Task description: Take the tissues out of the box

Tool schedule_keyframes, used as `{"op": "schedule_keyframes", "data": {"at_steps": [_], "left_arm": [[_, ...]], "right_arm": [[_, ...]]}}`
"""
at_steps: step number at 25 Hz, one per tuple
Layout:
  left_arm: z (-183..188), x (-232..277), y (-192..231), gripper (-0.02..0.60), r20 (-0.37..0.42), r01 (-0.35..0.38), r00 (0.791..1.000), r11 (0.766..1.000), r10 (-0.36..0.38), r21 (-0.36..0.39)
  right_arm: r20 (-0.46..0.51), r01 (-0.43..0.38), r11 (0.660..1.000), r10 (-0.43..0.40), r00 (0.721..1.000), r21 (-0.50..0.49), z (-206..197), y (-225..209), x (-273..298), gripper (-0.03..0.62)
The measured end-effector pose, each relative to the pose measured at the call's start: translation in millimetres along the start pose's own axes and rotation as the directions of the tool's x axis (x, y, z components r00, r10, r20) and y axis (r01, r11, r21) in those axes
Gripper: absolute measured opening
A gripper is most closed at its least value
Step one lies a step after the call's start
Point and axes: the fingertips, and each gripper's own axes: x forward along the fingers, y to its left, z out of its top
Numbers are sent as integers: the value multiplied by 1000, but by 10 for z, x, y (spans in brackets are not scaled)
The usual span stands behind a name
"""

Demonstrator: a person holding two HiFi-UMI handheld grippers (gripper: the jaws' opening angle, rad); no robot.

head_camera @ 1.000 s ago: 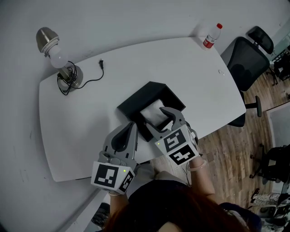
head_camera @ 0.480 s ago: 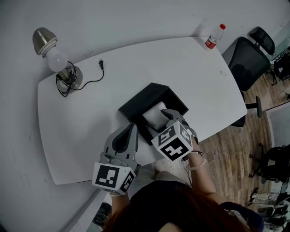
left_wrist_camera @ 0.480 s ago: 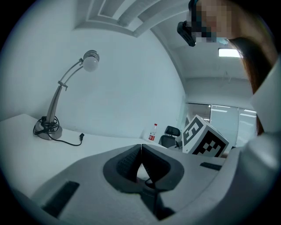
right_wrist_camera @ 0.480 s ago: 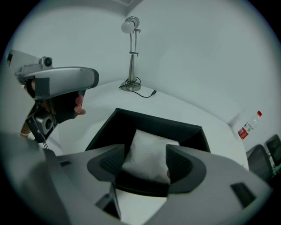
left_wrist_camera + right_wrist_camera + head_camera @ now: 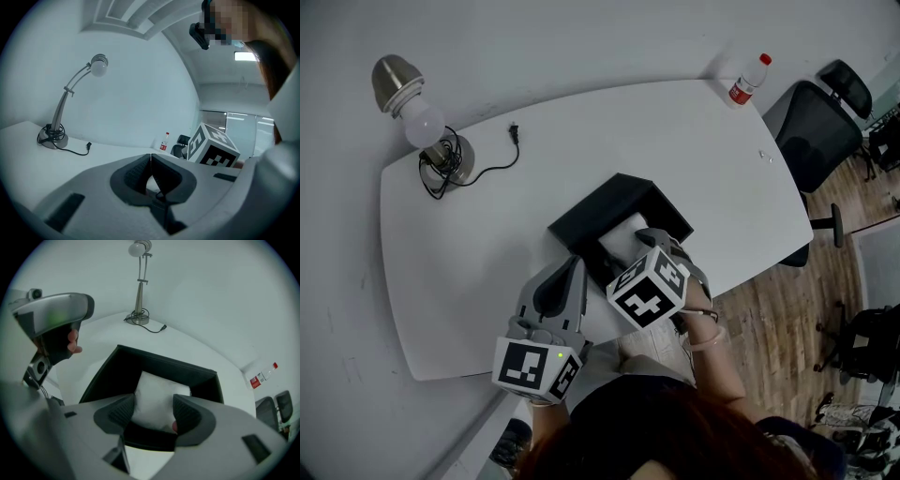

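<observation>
The right tool (image 5: 654,242) hung over the open black square box (image 5: 598,202) at the near side of the white surface (image 5: 478,253). Its jaws were spread wide on either side of the white pack of tissues (image 5: 158,392) lying inside, with the pads not pressing it. The left tool (image 5: 151,168) sat pressed together and empty, just left of the box. A good grasp probably meant lowering straight down — clear of the box walls — and closing on the pack's sides, not its top sheet alone.

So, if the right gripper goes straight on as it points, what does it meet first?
Probably the white stack of tissues in the black open box; the right gripper points at it, depth unclear.
</observation>
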Motion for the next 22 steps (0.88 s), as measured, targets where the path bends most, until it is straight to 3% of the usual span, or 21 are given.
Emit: {"op": "schedule_keyframes", "data": {"at_steps": [10, 22], "left_arm": [[5, -57, -45, 21, 5, -12, 1000, 1000, 12, 1], [-6, -128, -177, 21, 5, -24, 1000, 1000, 24, 18]], "right_arm": [[-24, 31, 999, -32, 999, -33, -14, -49, 15, 208], [52, 34, 999, -32, 998, -31, 21, -62, -59, 187]]}}
